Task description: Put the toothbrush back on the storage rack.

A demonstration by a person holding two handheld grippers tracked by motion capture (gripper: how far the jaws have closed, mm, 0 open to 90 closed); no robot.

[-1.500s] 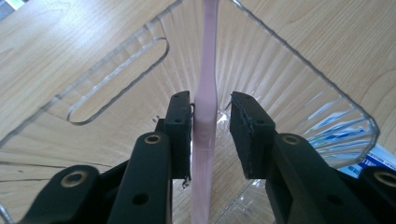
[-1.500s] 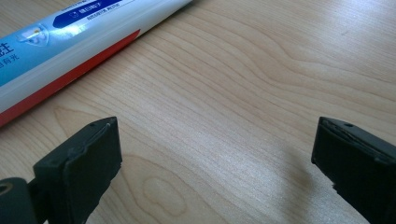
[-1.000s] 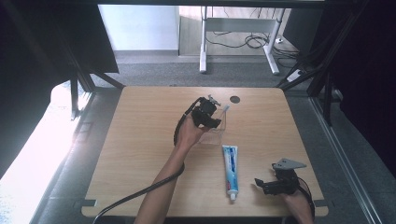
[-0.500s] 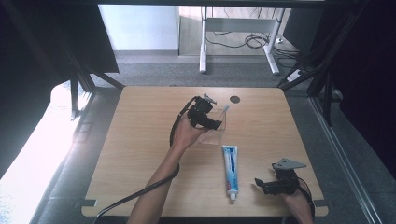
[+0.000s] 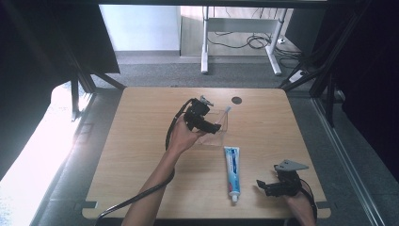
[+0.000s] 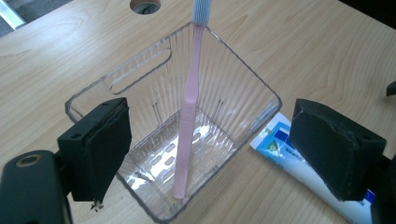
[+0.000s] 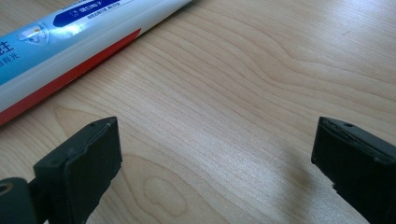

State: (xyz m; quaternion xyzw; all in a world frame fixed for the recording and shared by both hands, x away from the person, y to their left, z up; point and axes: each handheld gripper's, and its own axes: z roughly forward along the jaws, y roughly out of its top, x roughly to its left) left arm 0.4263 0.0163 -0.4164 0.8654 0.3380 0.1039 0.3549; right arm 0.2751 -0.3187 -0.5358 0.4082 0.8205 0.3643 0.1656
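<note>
My left tongs [image 5: 214, 128] hung over the near edge of the clear ribbed plastic basket [image 6: 140, 88], and their jaws had just been opening; they now stood wide apart with nothing pressed between the pads. A second earlier the same tongs sat a little farther over the basket; since then my left hand [image 5: 181, 139] had drawn back slightly toward me and lifted off. The pink toothbrush with the pale blue bristled head [image 6: 189, 107] stood inside the basket, straight ahead of my left tongs and between the lines of their jaws but touching neither. Its foot rested on the slotted floor and its head leaned against the far rim, poking above it.

The white, blue and red toothpaste tube [image 5: 231, 172] lay flat on the pale wooden counter [image 5: 141, 141], just beside the basket on the side of my left tongs' right-hand jaw, where it had lain before. My right tongs [image 5: 264, 187] rested low by the near edge of the counter, in the same spot as earlier, jaws spread wide and empty over bare wood, with the tube near them on their left and not touching.
</note>
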